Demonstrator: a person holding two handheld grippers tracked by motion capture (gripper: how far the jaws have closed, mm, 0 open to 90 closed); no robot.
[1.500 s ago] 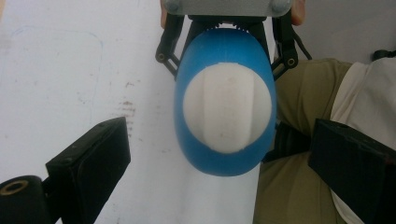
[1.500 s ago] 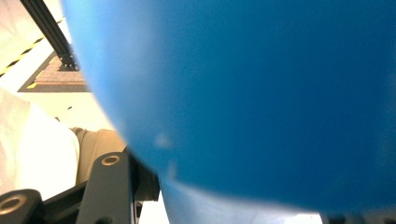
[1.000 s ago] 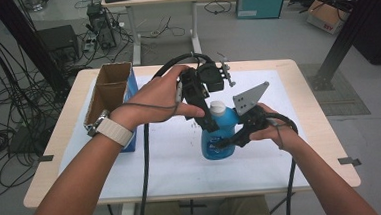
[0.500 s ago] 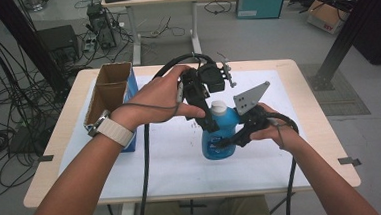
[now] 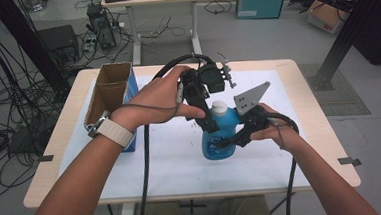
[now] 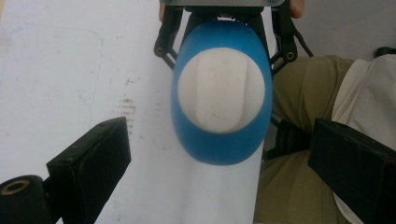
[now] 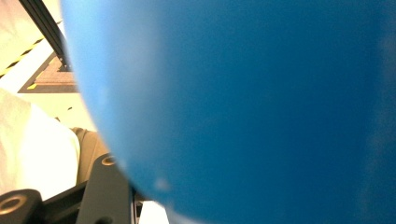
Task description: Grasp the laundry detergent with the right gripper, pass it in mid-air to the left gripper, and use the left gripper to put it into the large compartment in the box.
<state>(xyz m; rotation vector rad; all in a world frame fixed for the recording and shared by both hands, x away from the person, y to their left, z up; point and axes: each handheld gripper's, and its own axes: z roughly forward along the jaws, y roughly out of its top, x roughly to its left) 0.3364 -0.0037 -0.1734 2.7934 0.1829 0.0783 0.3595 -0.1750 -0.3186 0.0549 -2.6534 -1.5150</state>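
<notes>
A blue bottle (image 5: pixel 219 136) with a white cap (image 5: pixel 219 106) stands upright on the white sheet at the table's middle. My right gripper (image 5: pixel 230 137) comes in from the right and is shut on the bottle's body; in the right gripper view the blue wall (image 7: pixel 243 102) presses close against the camera. My left gripper (image 5: pixel 206 117) hangs over the bottle and points down at it. In the left gripper view the cap (image 6: pixel 223 88) lies straight below, and the left gripper (image 6: pixel 219 137) is open, its two black jaws wide apart and clear of the bottle's top.
An open cardboard box (image 5: pixel 108 92) stands at the table's left side, with a blue thing against it. A white sheet (image 5: pixel 172 163) covers most of the wooden table (image 5: pixel 326 144). Black cables trail from both grippers toward the front edge.
</notes>
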